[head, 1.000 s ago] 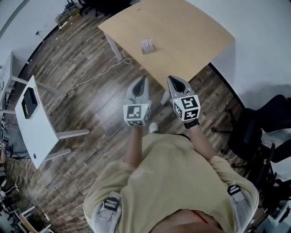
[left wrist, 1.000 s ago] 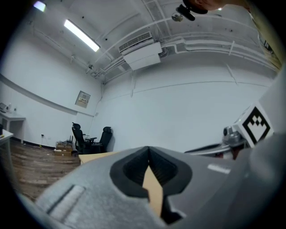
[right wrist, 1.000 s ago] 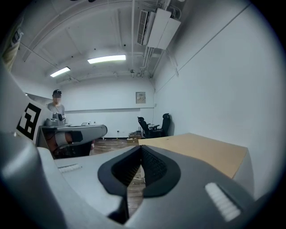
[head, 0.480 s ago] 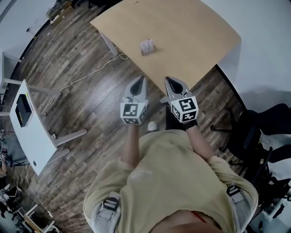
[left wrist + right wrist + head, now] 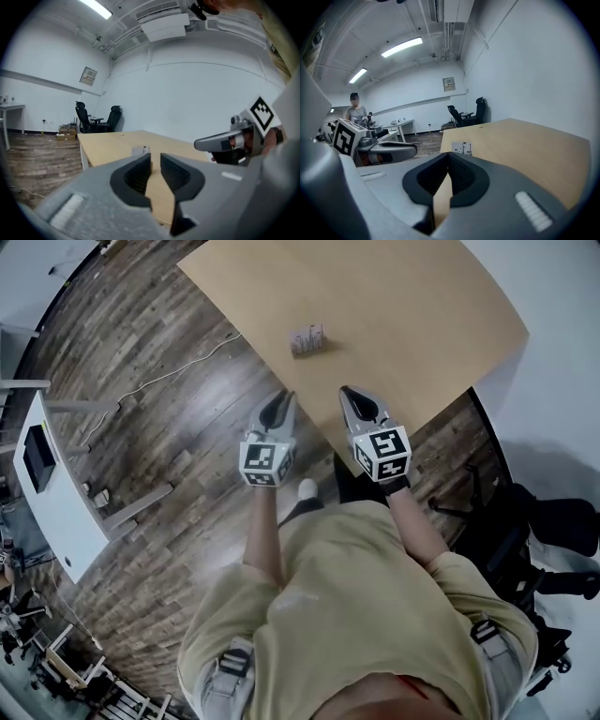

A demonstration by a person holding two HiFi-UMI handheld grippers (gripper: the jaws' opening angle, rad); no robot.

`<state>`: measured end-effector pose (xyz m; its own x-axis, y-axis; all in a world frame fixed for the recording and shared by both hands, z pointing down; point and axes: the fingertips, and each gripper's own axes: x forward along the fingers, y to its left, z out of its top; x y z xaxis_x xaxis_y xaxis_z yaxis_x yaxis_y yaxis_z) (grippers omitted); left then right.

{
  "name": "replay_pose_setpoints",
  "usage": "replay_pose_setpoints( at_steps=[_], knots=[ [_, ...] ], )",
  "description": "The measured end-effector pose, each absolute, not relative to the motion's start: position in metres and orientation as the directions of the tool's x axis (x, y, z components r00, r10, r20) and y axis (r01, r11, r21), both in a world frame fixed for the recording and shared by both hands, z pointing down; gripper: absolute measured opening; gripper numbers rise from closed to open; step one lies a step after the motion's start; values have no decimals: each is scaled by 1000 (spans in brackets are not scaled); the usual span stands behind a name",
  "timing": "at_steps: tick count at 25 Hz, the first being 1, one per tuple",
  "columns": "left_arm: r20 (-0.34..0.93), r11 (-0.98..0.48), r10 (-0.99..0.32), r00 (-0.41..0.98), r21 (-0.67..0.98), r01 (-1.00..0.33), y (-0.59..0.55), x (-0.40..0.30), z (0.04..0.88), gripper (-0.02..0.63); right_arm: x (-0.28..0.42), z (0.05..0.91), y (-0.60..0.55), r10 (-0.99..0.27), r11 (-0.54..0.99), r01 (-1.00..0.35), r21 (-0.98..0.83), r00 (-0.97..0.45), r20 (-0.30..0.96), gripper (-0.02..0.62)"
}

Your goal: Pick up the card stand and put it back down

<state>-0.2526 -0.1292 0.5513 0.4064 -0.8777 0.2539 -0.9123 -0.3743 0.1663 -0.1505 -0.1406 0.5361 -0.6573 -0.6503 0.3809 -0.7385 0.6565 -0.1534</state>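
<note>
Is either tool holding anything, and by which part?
Nothing is held. The left tool has just been opening its jaws, with nothing between them; the right tool is shut and empty. The card stand sits untouched on the table.

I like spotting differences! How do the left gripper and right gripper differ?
The left gripper has just been opening its jaws a slit; the right gripper has jaws together. The left gripper hangs over floor; the right gripper over the table. Both are empty, pointing toward the card stand.
</note>
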Motion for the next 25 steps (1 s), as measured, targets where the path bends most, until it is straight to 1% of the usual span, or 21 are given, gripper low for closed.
replay_pose_setpoints(
  at_steps=[7,14,18,20,25],
  knots=[
    [283,-389,-859,426,181,-903,-195,-259,599,131,-155,575,-195,-591,680,-708,-189,-682,429,3],
    [375,-493,-776,507,140,-859,-247,-260,646,246,-152,607,-233,-558,667,-708,-234,-682,472,3],
    [350,-570,-740,575,130,-812,-272,-255,655,319,-145,628,-246,-548,652,-716,-250,-673,497,3],
    [349,-610,-714,607,115,-784,-281,-251,657,333,-145,634,-251,-546,646,-719,-256,-670,504,3],
    [358,-710,-628,691,99,-697,-299,-239,667,339,-148,643,-257,-535,645,-714,-273,-677,505,3]
  ],
)
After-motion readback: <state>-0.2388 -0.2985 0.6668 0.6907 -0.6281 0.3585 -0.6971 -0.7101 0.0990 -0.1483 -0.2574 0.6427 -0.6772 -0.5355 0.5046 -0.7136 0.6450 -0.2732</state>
